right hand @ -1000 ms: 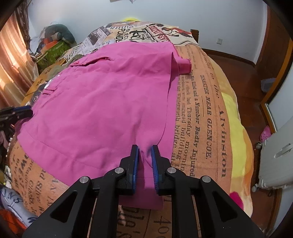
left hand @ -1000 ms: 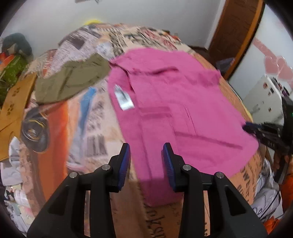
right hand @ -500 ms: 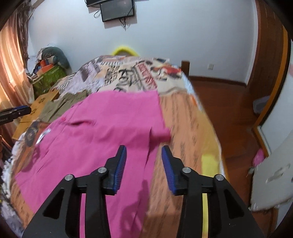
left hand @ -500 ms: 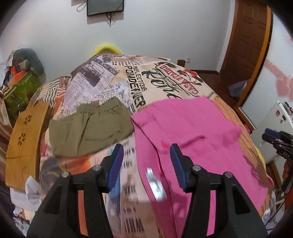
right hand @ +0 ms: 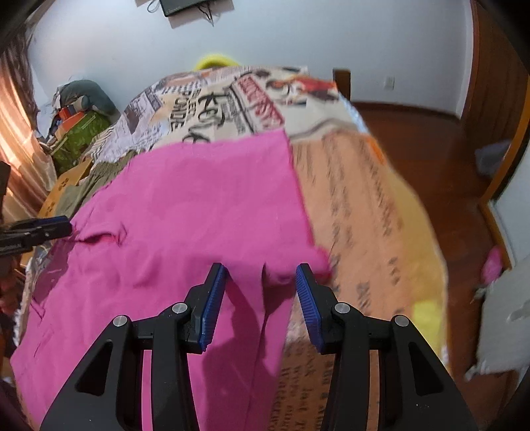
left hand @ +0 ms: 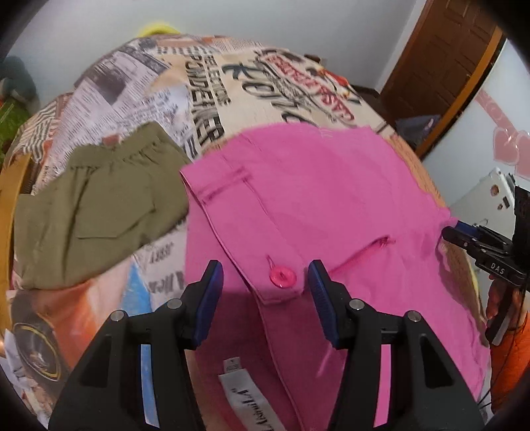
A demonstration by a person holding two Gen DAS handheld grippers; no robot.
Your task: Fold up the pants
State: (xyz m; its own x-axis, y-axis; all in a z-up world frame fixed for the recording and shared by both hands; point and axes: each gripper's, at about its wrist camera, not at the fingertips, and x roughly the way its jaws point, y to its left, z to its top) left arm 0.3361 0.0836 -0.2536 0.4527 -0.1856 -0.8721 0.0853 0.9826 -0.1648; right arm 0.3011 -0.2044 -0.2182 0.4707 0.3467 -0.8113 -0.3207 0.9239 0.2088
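The bed [left hand: 232,83] took up most of both views, covered in a newspaper-print spread, and the pink pants [left hand: 314,205] were lying flat on it, filling the middle and right of the left wrist view. In the right wrist view the pants [right hand: 198,212] covered the near left part of the bed [right hand: 364,205], with their right edge running down the spread and bare orange print to the right of it. Just left of the pants sat a bunched olive garment [left hand: 99,205], its right edge touching or nearly touching the pink waistband, hard to say which. The left gripper [left hand: 265,281] hung above the pants with its jaws wide apart and nothing between them, right over the waistband flap where the pink button [left hand: 282,276] was. The right gripper [right hand: 261,285] was the same deal, jaws spread and gripping nothing, over a small bump of pink fabric at the pants' right edge. A white label [left hand: 246,398] showed on the inside of the pants near the bottom of the left view. A wall screen [right hand: 185,6] was up at the far end.
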